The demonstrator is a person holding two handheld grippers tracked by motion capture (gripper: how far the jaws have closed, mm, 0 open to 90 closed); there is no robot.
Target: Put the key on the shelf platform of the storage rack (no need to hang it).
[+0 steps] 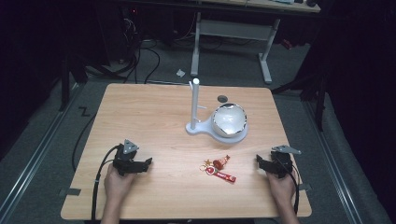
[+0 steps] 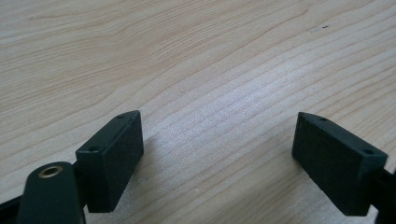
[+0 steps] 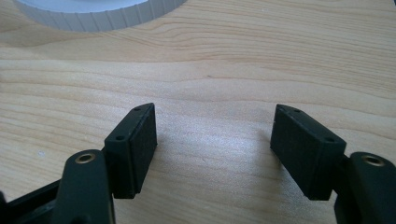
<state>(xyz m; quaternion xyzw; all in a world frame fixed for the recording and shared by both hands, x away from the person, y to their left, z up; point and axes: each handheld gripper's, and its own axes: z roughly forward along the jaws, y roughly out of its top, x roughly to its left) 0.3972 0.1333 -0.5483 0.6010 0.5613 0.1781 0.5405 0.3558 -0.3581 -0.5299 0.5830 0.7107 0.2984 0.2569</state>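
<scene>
Left gripper point(image 1: 148, 163), jaws wide, empty, low on light wooden table point(image 1: 149, 116). Red-and-gold keychain charm point(image 1: 218, 169) between grippers, long axis slanting, nearer right. White stand with shiny bowl point(image 1: 229, 120) beyond. Right gripper point(image 1: 258, 160), wide, empty.

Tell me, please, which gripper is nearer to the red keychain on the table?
Right. The right gripper sits just right of the red keychain; the left gripper lies farther off on its left.

One white stand point(image 1: 195, 122), one silvery bowl point(image 1: 229, 119), one red keychain point(image 1: 219, 170), two grippers.
</scene>
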